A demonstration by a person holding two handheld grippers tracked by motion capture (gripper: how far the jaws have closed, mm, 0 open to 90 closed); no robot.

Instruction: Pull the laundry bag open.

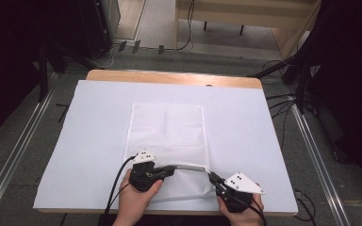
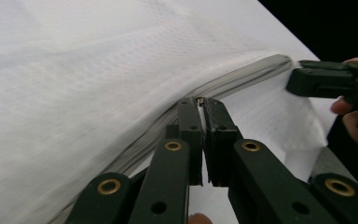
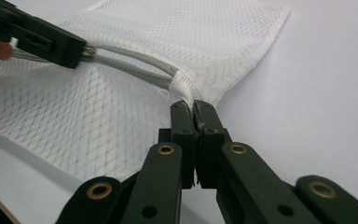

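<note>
White mesh laundry bag point(image 1: 167, 141), flat and rectangular on the white sheet point(image 1: 89, 141) over the table point(image 1: 169, 76), near edge lifted between both grippers. From the left gripper view: left gripper point(image 2: 200, 103) pinched shut on the grey zipper point(image 2: 242, 77), weave blurred. From the right gripper view: right gripper point(image 3: 193, 106) clamped shut on the bag's white hemmed corner, diamond netting crisp, zipper gaping open.
</note>
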